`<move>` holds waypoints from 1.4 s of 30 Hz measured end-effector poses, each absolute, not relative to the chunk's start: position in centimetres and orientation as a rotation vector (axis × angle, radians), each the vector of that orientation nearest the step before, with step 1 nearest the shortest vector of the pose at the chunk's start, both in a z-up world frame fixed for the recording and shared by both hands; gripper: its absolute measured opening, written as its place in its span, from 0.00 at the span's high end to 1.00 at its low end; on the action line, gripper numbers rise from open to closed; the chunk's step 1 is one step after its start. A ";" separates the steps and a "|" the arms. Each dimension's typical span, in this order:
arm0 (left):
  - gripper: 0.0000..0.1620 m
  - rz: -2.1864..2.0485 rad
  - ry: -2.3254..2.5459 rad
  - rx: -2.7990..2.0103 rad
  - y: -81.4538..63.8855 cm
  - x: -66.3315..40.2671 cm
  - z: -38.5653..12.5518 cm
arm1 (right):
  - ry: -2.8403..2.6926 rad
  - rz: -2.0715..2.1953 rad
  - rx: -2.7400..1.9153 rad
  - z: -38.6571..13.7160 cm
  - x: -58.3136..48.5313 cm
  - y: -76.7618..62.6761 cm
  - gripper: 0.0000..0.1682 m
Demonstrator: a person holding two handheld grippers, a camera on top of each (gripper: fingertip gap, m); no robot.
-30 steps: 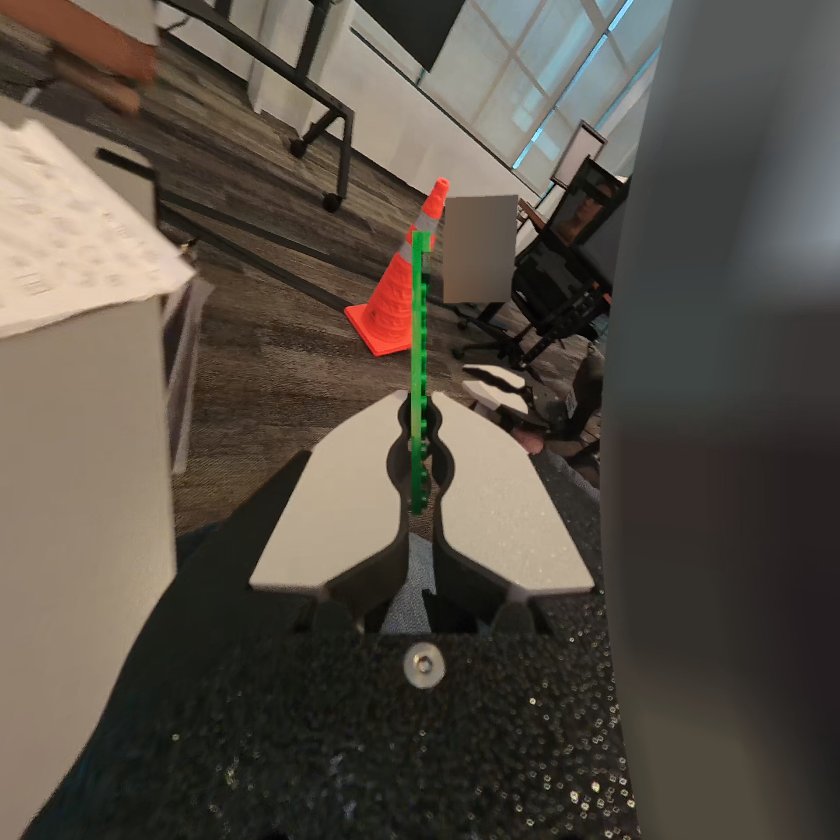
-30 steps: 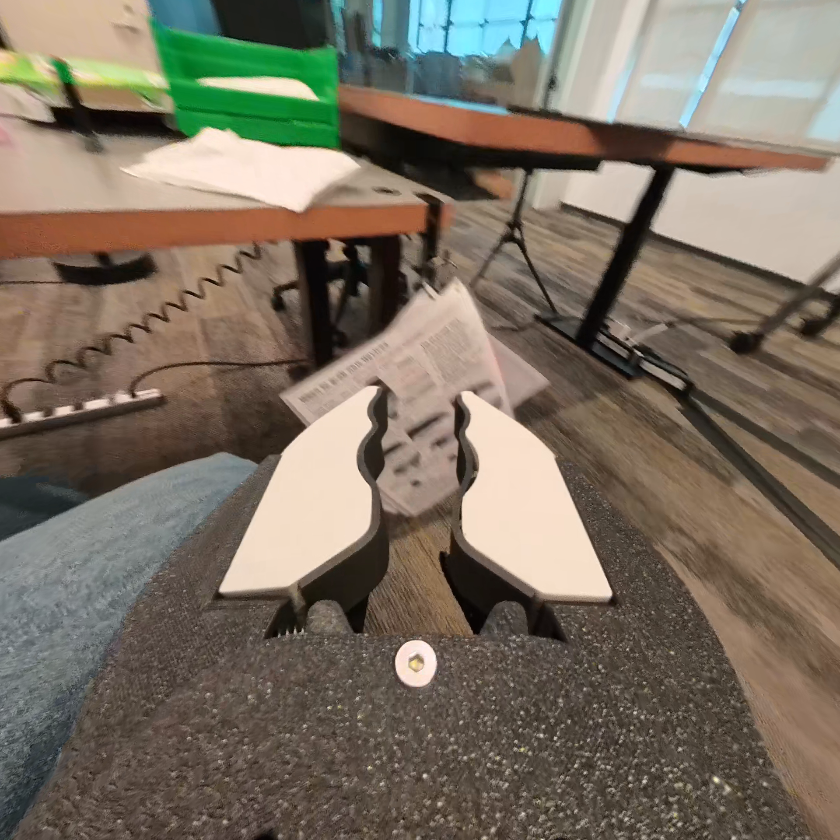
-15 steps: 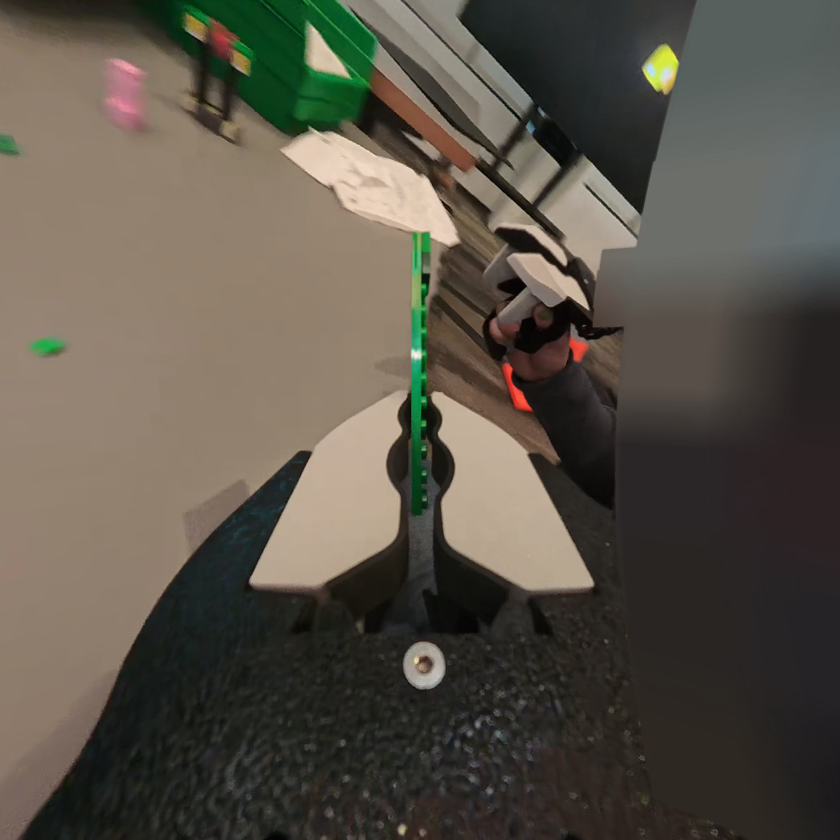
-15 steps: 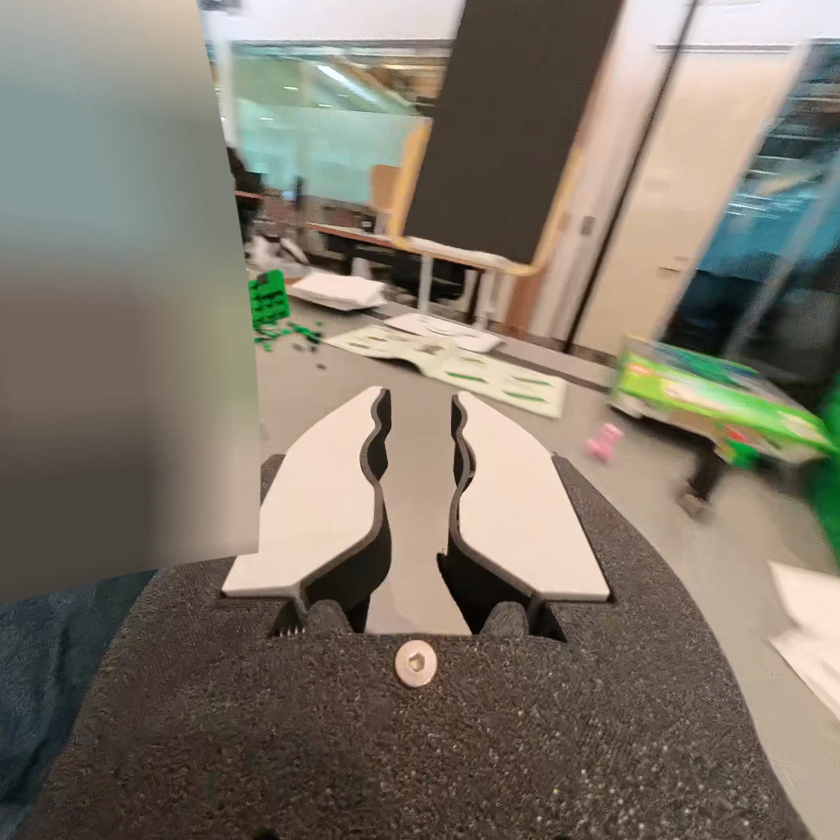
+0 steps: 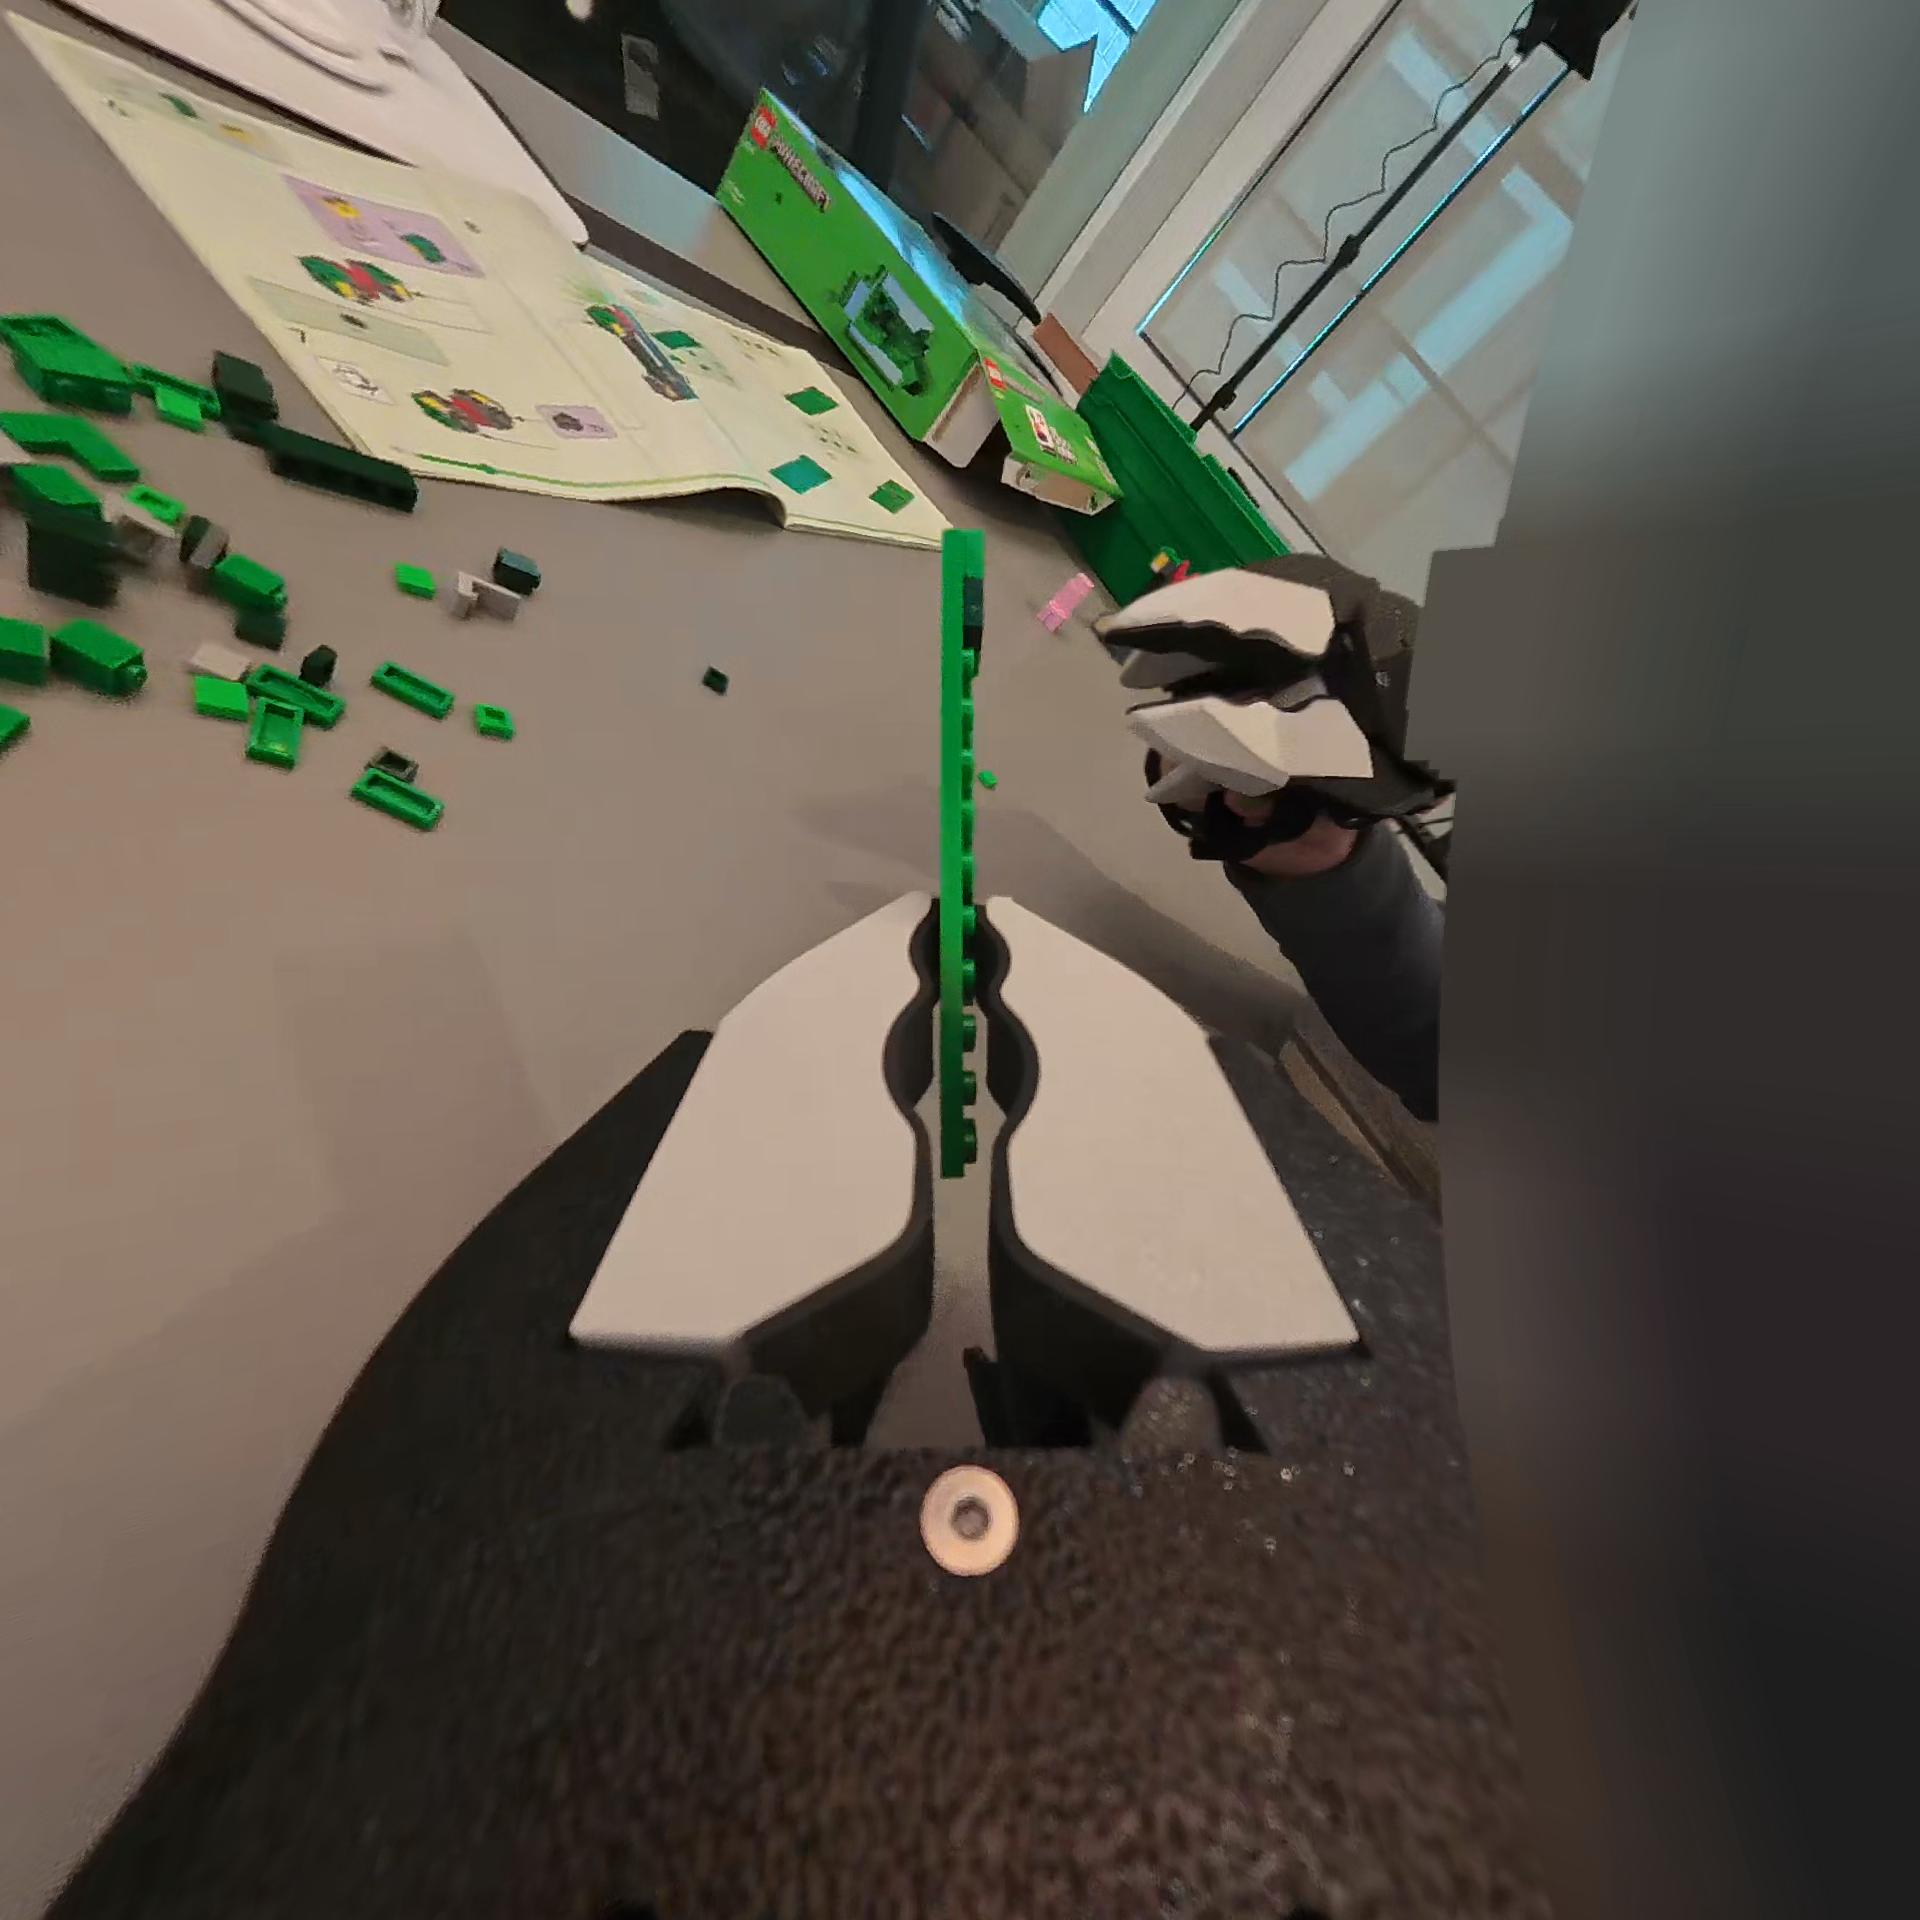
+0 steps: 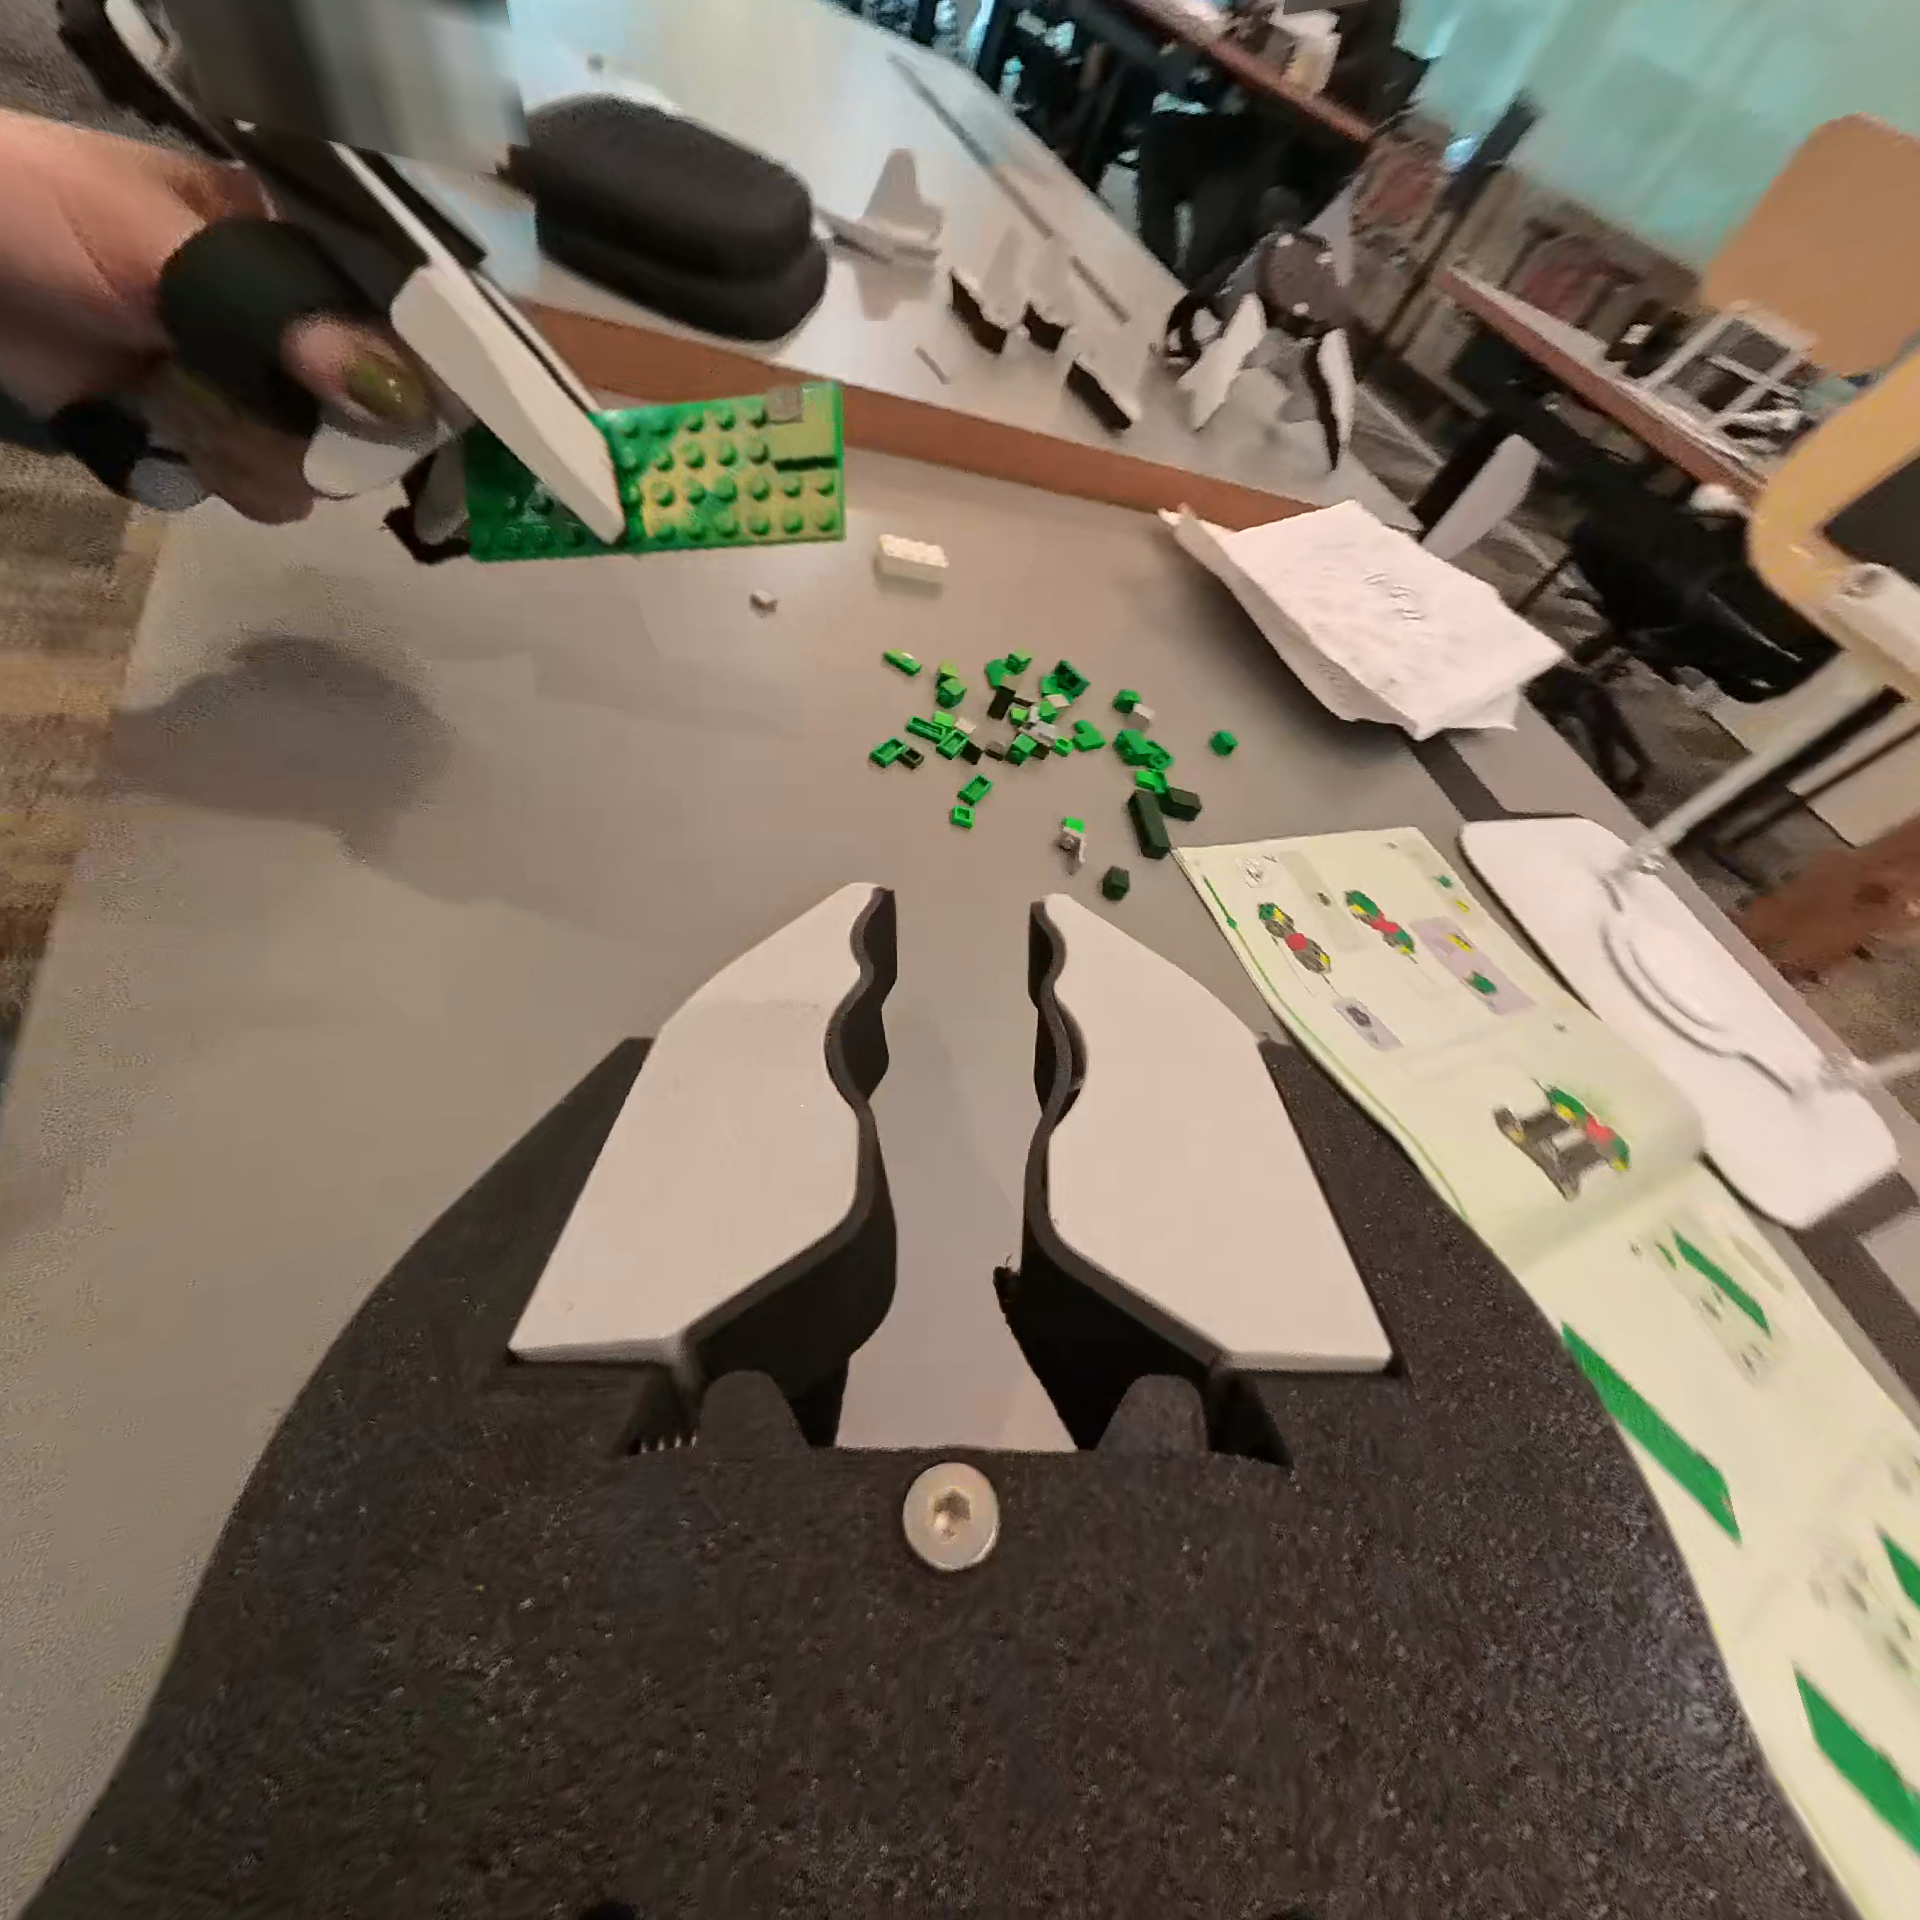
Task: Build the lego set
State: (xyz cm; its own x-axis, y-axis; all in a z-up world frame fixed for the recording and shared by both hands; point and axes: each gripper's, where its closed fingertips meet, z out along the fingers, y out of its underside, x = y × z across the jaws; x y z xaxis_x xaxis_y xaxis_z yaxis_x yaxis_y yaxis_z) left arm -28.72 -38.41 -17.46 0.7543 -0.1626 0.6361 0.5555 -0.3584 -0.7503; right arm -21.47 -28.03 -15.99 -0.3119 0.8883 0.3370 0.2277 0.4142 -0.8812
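Right wrist view: left gripper (image 6: 540,488) fingers clamp a nearly bare green baseplate (image 6: 727,478), right gripper (image 6: 961,971) fingers apart, loose bricks (image 6: 1029,727) unplaced on worktop (image 6: 520,935), build barely begun.

Green studded plate (image 5: 961,831) upright, clamped edge-on.

Right gripper (image 6: 961,914) hovering above grey table (image 6: 364,987) with fingers parted, nothing between them, left gripper (image 6: 582,499) clamping green studded plate (image 6: 727,478) aloft, loose green bricks (image 6: 1029,727) lying ahead, instruction booklet (image 6: 1507,1091) lying at right
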 end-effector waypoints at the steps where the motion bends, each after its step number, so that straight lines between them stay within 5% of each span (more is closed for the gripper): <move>1: 0.98 -0.781 -0.308 -1.794 -38.1 -28.8 -17.8 | -1.814 0.937 -0.947 -16.4 -22.4 -28.2 0.86; 19: 0.97 -0.716 -0.571 -1.846 -46.7 -34.0 -19.9 | -2.510 1.114 -0.499 -23.0 -39.3 -39.4 0.90; 42: 0.98 -0.802 -0.559 -1.757 -48.7 -37.8 -20.6 | -2.765 1.021 -0.488 -26.2 -42.3 -41.2 0.96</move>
State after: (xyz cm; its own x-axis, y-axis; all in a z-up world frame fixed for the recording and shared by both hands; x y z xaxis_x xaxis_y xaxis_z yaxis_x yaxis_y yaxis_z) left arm -37.80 -48.74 -20.61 0.6628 -0.0143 0.7486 0.7075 -0.3155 -0.6324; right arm -42.31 -41.16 -26.24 -0.9351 0.3529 0.0315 0.2477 0.7148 -0.6540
